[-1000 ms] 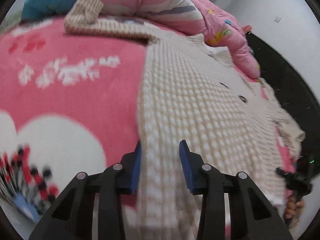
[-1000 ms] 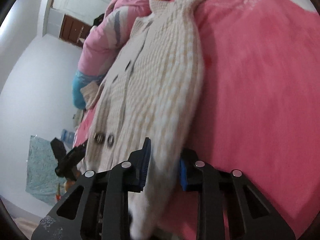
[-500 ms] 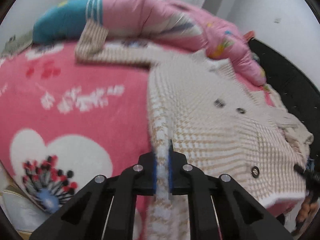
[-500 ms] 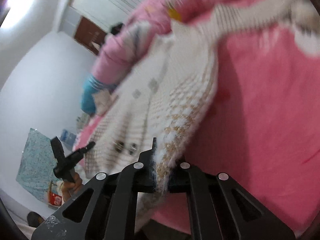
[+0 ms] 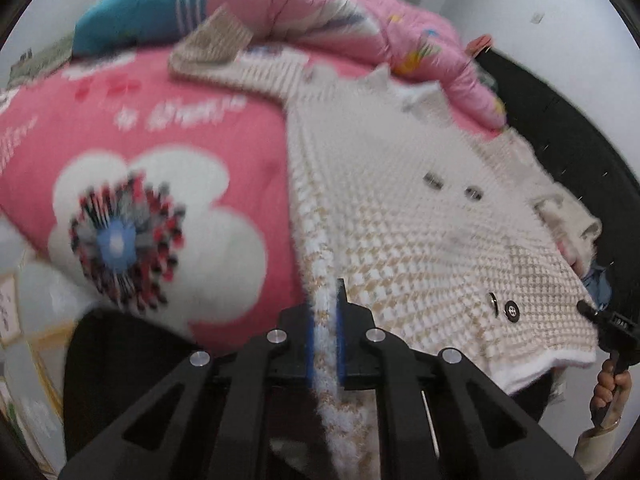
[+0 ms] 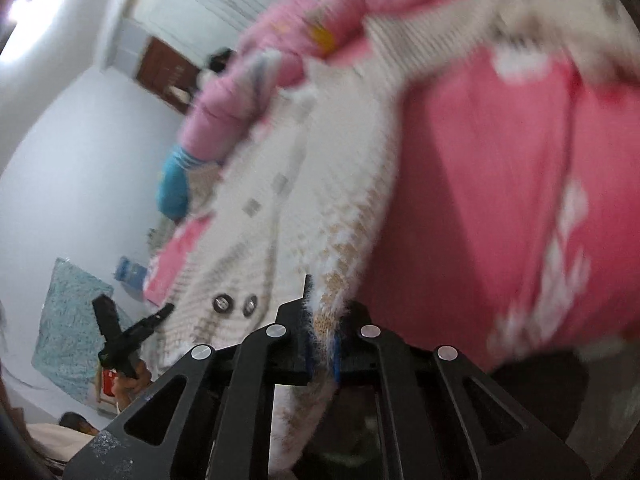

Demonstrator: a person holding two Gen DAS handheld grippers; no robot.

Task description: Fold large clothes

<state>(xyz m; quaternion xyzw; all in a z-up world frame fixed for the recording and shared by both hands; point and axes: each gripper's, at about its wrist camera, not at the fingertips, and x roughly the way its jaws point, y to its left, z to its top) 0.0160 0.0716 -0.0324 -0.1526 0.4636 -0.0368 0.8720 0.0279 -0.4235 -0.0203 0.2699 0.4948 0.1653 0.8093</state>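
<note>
One cardigan (image 5: 400,216), long axis running away from me up the pink blanket (image 5: 180,152). My left gripper (image 5: 325,336) is clamped on one bottom hem corner; my right gripper (image 6: 322,340), jaws easing apart with fabric between them, grips the other. Hem nearest, collar farthest. Four buttons counted; two grippers.

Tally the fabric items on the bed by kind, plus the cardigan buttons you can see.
cardigan: 1
blanket: 1
quilt: 1
buttons: 4
Total: 7
</note>
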